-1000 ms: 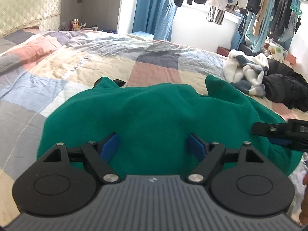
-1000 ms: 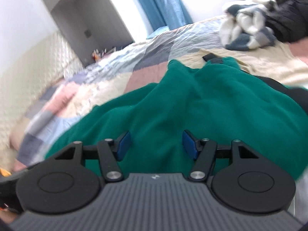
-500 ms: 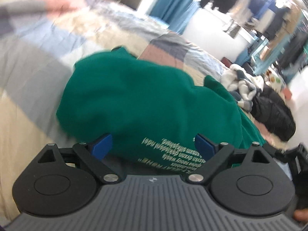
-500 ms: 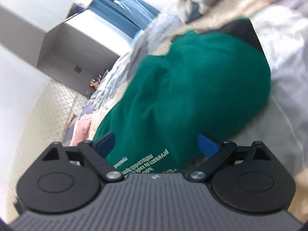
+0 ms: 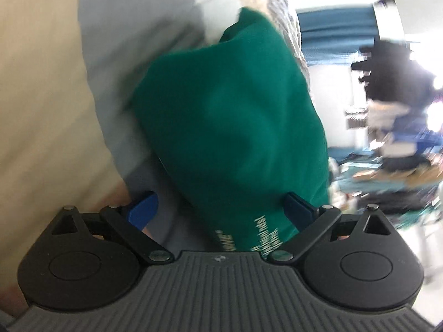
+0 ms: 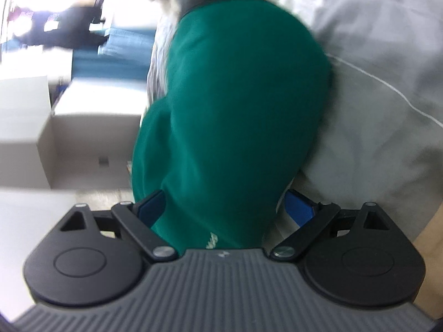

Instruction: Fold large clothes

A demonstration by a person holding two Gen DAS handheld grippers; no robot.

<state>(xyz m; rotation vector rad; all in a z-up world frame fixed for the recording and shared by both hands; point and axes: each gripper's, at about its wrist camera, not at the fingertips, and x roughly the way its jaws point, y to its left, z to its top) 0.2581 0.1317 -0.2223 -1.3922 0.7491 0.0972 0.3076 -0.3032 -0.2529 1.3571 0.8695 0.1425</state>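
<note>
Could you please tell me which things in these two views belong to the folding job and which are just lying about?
Part of the job:
green garment
left gripper, jaws wide, just opened further
right gripper, jaws wide

Just lying about:
bedspread
blue curtain
dark hanging clothes

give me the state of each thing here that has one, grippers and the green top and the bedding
left gripper: jaws wide and just been opening, green cloth between them, no pad seen pressing on it
right gripper: jaws wide, just opened, cloth between them, not clamped
green garment: folded into a thick bundle, lying on the bed, pale printed text showing at its near edge
quilt: spread under the garment, lightly rumpled
</note>
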